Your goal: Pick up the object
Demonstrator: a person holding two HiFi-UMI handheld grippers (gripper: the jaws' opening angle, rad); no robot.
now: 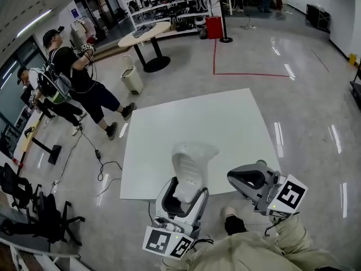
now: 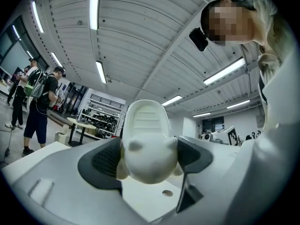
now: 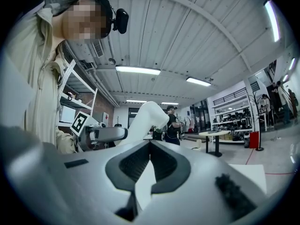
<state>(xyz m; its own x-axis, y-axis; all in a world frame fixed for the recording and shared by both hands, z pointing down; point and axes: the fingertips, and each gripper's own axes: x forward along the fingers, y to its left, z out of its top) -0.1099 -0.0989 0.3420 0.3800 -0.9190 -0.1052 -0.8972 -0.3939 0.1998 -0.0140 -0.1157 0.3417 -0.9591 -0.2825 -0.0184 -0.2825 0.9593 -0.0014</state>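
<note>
The left tongs [image 1: 185,194] pinch the lower end of the white moulded plastic object [image 1: 193,161], which rises beyond their tips, just beside the empty, pressed-together right tongs [image 3: 150,146].

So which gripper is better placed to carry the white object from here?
Left. The left gripper is already shut on the white object, which sticks up from its jaws. The right gripper is shut with nothing between its jaws, off to the side.
</note>
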